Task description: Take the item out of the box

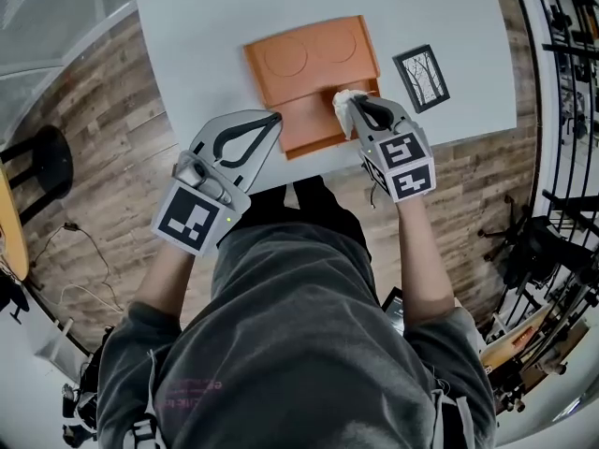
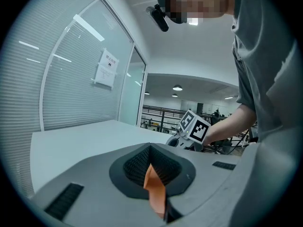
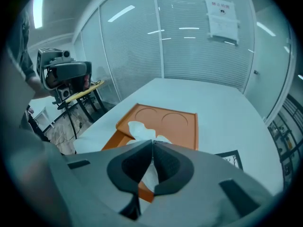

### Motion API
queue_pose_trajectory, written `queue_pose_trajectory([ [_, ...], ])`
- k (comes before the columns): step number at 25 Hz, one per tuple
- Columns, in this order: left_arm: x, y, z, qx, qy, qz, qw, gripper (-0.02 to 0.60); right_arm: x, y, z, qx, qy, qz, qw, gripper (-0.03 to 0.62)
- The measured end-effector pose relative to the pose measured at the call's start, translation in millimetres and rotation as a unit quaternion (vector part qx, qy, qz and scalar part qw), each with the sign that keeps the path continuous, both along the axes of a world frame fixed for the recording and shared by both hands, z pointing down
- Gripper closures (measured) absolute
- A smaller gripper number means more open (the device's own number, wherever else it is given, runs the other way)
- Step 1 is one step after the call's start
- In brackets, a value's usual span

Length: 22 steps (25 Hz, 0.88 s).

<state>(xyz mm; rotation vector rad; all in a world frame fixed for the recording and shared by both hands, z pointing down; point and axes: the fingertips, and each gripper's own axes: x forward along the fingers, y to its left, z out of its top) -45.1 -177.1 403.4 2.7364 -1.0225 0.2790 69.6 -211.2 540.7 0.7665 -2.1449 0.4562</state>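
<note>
My left claw (image 1: 277, 119) is clenched on the orange flap (image 2: 154, 189) of the box (image 1: 314, 56). The left gripper view shows only a sliver of that flap between the jaws, and the claw's own body hides the rest of the box there.

At its three o'clock in the head view, my right claw (image 1: 352, 102) is clenched on the white item (image 1: 342, 110), at the box's open near end. I cannot tell whether the item's lower part is clear of the box. It looks crumpled and soft, like tissue.

The right gripper view shows it bunching past the jaws, in front of two round imprints on the box. Only the head view shows the card (image 1: 421, 78) whole on the counter (image 1: 206, 26), at the box's three o'clock.
</note>
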Motion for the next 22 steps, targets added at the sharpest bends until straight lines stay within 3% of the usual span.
queue_pose_trajectory([
  [22, 28.7, -26.4, -79.8, 0.094, -0.014, 0.021, 0.9952, 0.578, 22.4, -35.4, -120.6, 0.124, -0.059, 0.036, 0.990, 0.588],
])
